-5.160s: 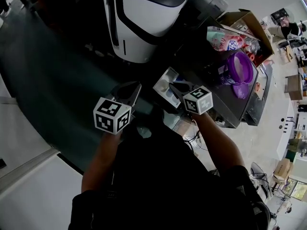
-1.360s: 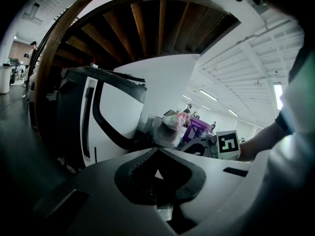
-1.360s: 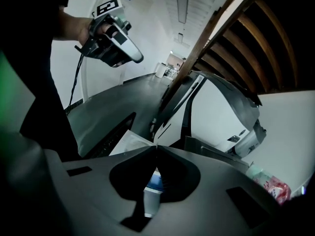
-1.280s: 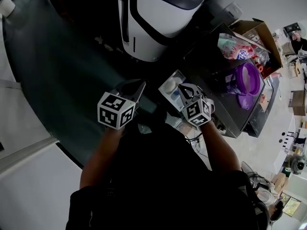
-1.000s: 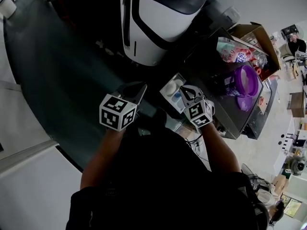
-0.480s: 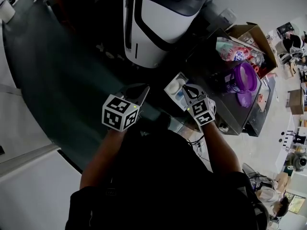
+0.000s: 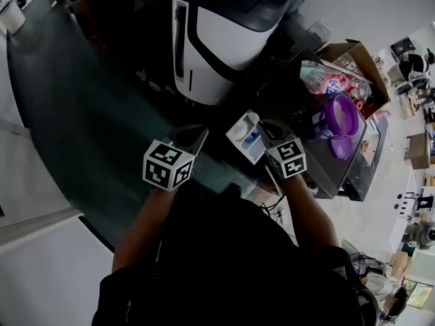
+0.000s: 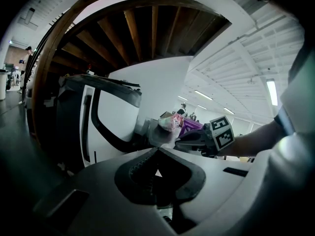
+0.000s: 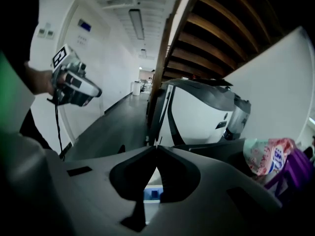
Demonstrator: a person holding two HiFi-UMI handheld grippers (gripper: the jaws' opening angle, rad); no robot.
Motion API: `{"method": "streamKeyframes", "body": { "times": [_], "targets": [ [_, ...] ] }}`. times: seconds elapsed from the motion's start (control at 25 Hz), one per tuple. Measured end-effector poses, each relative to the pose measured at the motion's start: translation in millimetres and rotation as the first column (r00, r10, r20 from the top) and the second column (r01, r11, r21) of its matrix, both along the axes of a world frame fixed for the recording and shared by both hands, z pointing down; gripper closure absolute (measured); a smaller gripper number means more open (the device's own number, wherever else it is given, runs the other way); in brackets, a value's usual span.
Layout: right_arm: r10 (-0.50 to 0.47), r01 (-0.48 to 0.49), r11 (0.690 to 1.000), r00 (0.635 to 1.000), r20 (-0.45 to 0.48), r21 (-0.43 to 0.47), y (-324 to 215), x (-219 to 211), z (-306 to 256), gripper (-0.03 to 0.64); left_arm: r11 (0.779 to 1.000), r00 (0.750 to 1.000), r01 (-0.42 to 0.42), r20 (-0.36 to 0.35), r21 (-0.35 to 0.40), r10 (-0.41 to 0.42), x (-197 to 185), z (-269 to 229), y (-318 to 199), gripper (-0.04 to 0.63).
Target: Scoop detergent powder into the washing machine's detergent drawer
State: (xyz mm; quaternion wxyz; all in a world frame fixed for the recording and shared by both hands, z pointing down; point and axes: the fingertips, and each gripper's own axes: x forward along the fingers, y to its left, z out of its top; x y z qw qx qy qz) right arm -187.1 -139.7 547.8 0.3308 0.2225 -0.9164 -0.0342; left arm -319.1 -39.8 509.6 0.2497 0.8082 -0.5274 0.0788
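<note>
The white detergent drawer (image 7: pixel 246 136) stands pulled out of the dark washing machine (image 7: pixel 319 158), with a blue insert inside. My right gripper (image 7: pixel 266 129) is shut at the drawer's right side, and I see nothing between its tips. In the right gripper view the drawer (image 9: pixel 152 193) shows through the gap under the closed jaws. The purple detergent tub (image 7: pixel 340 114) sits on the machine's top, its lid beside it. My left gripper (image 7: pixel 194 136) hangs shut and empty left of the drawer. Its own view looks across at the right gripper (image 8: pixel 189 142).
A large white and dark appliance (image 7: pixel 224 32) stands behind the drawer. A pink printed bag (image 7: pixel 325 80) and a cardboard box (image 7: pixel 353 53) lie on the machine top by the tub. Dark floor (image 7: pixel 81 114) spreads to the left. People sit at the far right.
The right gripper has turned and shifted a little at the drawer's near side. The left gripper has hardly moved. My head view has drifted slightly.
</note>
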Motion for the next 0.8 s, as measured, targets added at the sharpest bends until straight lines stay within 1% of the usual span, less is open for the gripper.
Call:
{"method": "streamKeyframes", "body": {
  "times": [0.12,0.24,0.44,0.56,0.8],
  "targets": [
    [0.039,-0.034,0.997,0.996,0.074,-0.066,-11,17,-6,0.598,1.000,1.000,-0.008,0.008,-0.008,0.008,18,0,-8,0.588],
    [0.056,-0.042,0.994,0.988,0.145,-0.097,-16,35,-21,0.598,1.000,1.000,-0.017,0.015,-0.018,0.017,38,-2,-15,0.588],
    [0.091,-0.052,0.988,0.956,0.278,-0.143,-30,66,-51,0.598,0.999,0.999,-0.027,0.035,-0.018,0.027,72,-10,-37,0.588],
    [0.096,-0.046,0.987,0.936,0.338,-0.154,-35,86,-68,0.598,0.999,0.999,-0.036,0.040,-0.014,0.036,93,-17,-52,0.588],
    [0.086,-0.023,0.988,0.903,0.422,-0.152,-39,122,-97,0.598,0.998,0.998,-0.057,0.042,0.007,0.056,134,-33,-77,0.588]
  ]
}}
